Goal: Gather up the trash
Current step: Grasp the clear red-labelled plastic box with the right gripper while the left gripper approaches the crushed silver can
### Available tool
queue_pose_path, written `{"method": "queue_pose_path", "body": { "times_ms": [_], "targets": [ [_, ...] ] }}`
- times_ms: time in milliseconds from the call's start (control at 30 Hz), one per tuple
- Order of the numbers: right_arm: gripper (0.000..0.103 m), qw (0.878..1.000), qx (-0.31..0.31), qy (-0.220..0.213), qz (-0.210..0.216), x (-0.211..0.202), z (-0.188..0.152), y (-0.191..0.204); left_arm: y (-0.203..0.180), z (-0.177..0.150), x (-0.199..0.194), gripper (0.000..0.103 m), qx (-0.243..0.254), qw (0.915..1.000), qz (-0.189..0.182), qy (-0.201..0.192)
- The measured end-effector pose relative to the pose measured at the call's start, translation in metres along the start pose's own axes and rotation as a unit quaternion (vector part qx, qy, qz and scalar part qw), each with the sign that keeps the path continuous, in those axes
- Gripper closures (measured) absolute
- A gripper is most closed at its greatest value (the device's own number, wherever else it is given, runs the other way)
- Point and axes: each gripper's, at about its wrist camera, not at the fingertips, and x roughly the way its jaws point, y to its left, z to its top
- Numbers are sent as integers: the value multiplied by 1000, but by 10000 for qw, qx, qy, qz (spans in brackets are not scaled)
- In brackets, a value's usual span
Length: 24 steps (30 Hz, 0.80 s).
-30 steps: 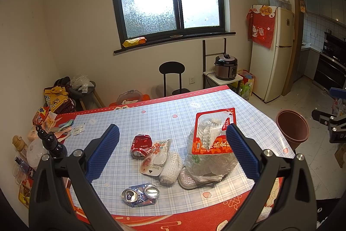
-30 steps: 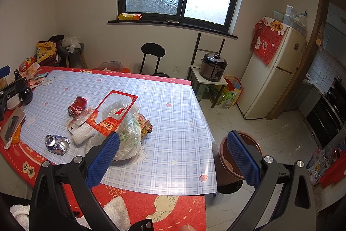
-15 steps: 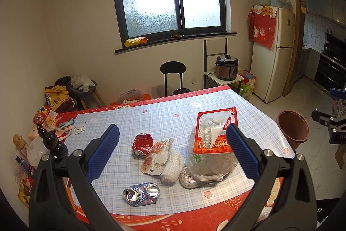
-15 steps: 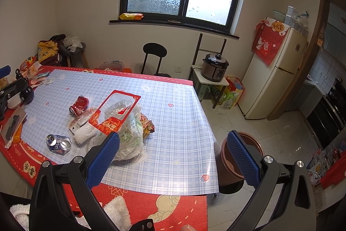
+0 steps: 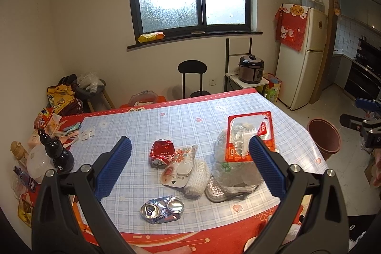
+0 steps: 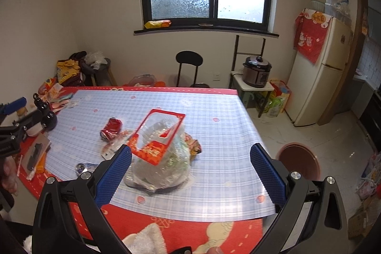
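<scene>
Two hand-held grippers are hovering above a tabletop (image 5: 142, 125) covered in a blue checked cloth with a red border.

The left hand-held gripper (image 5: 190, 168) is standing wide, its blue fingers (image 5: 113, 168) spread with nothing between them. In the left wrist view, a crushed red can (image 5: 162, 152) is lying near the centre of the picture. Touching it at 4 o'clock is a flat white and red wrapper (image 5: 178, 169), overlapping a white foam net (image 5: 197, 174). At 6 o'clock a flattened blue and silver can (image 5: 162, 206) is lying apart from the rest. At 3 o'clock of the wrapper a clear plastic bag (image 5: 234, 170) full of rubbish is sitting, with a red-framed packet (image 5: 250, 135) leaning on top.

The right hand-held gripper (image 6: 190, 168) is also gaping wide and holding nothing. The same bag (image 6: 164, 163) is sitting just ahead of its left finger. A brown bin (image 6: 298, 164) is standing on the floor at 3 o'clock, off the tabletop's edge.
</scene>
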Motion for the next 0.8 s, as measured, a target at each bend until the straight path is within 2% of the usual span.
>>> {"method": "queue_pose_path", "body": {
  "times_ms": [133,267,400,500,600,667,800],
  "targets": [
    [5,9998,2,18,218,16,0,17,24,-7,16,6,-146,9996,-126,190],
    [5,9993,44,115,366,39,0,34,58,-19,40,6,-567,9967,-379,441],
    [5,9993,11,200,306,72,-3,51,96,-39,63,6,-1105,9903,-675,506],
    [5,9979,164,508,364,106,-8,55,117,-59,84,6,-1316,9877,-652,538],
    [5,9967,432,674,140,138,-16,53,133,-81,106,6,-1541,9832,-632,744],
    [6,9941,721,790,160,157,-21,47,145,-100,122,6,-1690,9802,-530,889],
    [18,9909,960,941,20,186,-31,41,163,-127,134,7,-1923,9773,-315,830]
  ]
}}
